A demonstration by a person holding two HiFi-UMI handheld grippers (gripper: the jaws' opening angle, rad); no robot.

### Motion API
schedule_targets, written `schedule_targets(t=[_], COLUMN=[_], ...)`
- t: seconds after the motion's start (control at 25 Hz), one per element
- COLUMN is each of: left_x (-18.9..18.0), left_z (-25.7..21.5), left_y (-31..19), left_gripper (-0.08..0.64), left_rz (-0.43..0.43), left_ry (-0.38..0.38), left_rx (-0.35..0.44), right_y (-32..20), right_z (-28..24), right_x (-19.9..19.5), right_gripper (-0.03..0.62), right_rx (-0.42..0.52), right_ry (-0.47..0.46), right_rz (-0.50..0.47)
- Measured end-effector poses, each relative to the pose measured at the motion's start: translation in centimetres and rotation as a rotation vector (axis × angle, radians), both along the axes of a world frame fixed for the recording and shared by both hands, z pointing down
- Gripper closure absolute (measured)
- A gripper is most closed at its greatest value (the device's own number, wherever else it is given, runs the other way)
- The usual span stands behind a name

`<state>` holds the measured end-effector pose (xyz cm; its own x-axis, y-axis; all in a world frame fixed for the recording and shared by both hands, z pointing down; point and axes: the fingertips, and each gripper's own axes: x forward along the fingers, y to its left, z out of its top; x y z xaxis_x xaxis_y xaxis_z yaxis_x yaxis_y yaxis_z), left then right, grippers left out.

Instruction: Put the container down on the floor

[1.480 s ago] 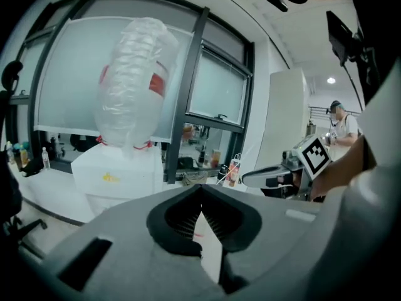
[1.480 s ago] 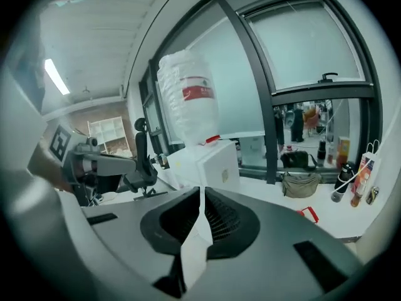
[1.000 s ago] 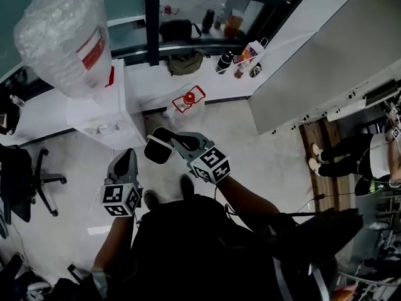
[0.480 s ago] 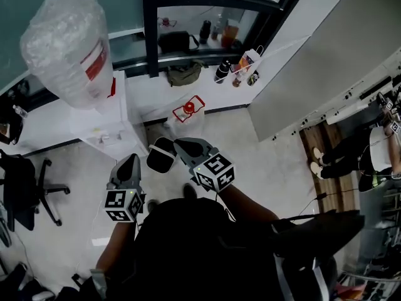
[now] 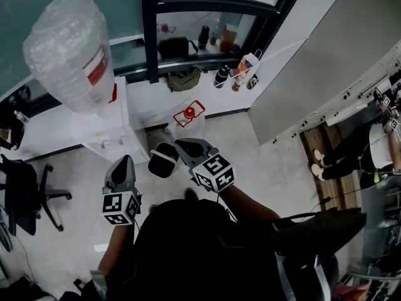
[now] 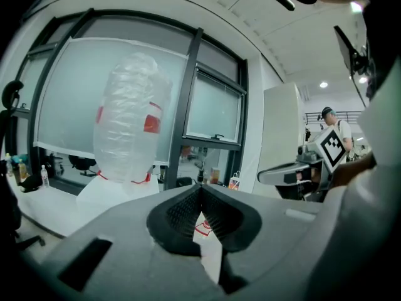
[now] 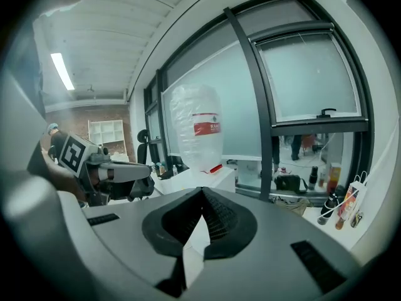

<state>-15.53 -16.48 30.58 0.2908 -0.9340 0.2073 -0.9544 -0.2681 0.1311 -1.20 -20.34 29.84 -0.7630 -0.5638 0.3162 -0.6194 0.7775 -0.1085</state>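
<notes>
Container (red-capped) — whole in head view only.

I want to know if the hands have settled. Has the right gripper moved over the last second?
No, hardly. The whole view slid down, but the right gripper stays just below the red-lidded container on the floor, its jaws shut.

The head camera looks steeply down from overhead on the left gripper, right gripper and floor. Each gripper's camera sits close behind its jaws, facing the window. All three views share the upturned water bottle.
</notes>
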Motion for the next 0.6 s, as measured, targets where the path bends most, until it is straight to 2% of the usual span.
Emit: schedule_targets(t=[0.6], left_x=[1.3], left_z=[0.3], left_y=[0.0], left_gripper=[0.549], left_rz=[0.036], left_ry=[0.010], left_rx=[-0.007], right_y=[-0.2], right_z=[-0.2], right_x=[0.4], right_gripper=[0.584], right_rx=[0.011], right_ry=[-0.011], right_rz=[0.015])
